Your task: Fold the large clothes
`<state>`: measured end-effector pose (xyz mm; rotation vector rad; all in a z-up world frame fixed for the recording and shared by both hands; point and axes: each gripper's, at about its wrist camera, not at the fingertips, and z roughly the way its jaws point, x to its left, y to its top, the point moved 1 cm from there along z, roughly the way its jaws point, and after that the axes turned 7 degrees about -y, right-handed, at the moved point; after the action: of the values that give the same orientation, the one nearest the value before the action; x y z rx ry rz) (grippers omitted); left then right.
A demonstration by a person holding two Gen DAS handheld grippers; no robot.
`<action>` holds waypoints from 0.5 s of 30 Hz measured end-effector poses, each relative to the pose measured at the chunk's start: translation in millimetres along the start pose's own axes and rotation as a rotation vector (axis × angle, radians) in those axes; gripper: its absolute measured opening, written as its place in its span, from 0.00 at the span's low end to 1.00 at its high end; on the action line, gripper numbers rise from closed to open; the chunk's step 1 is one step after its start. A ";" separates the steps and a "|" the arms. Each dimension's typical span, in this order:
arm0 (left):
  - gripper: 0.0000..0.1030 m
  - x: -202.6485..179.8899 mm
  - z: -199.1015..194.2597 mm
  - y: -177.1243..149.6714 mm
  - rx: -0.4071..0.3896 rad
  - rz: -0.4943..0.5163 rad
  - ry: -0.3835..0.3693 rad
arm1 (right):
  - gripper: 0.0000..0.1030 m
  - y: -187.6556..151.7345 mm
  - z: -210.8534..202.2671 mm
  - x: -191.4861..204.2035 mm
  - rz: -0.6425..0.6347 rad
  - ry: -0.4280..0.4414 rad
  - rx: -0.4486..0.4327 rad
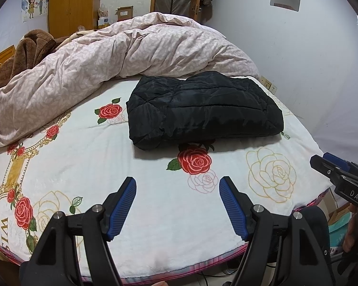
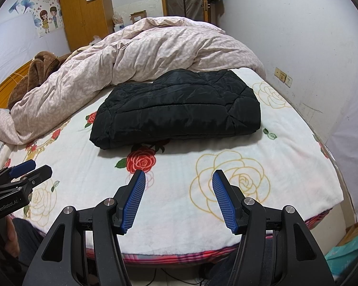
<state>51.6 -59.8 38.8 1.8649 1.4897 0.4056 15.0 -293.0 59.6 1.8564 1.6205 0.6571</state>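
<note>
STEP: fold looks finished, I judge | jacket (image 1: 202,107): compact bundle on bed (image 1: 155,226), just before duvet (image 1: 121,54) | left tongs (image 1: 177,205) released, empty | right tongs (image 2: 179,197) released, empty, well short | NEXT: only tidy loose edges.

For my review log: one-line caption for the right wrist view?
Both grippers, right gripper and left gripper, open and empty, short of the folded black quilted jacket on the rose-print blanket.

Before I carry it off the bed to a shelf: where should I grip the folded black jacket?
Probably the thick near edge of the black jacket, from the front: its stacked layers face both open grippers, left gripper and right gripper, so one can pinch near each front corner.
</note>
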 end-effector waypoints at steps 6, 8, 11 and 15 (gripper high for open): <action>0.72 0.8 -0.6 -0.4 -0.001 0.000 0.000 | 0.57 -0.5 0.1 0.0 0.000 -0.001 0.001; 0.73 0.2 -0.7 -0.3 -0.002 0.010 0.013 | 0.57 -0.1 0.2 -0.3 0.000 0.000 0.001; 0.74 -3.3 -1.0 -1.3 -0.010 0.008 0.010 | 0.57 0.5 0.2 -0.3 0.000 0.000 0.001; 0.74 -6.8 -1.1 -1.3 -0.015 0.008 0.014 | 0.57 -0.2 0.2 -0.3 0.000 -0.001 0.002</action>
<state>48.0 -65.7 39.9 1.8604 1.4852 0.4327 14.9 -293.3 59.3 1.8578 1.6218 0.6549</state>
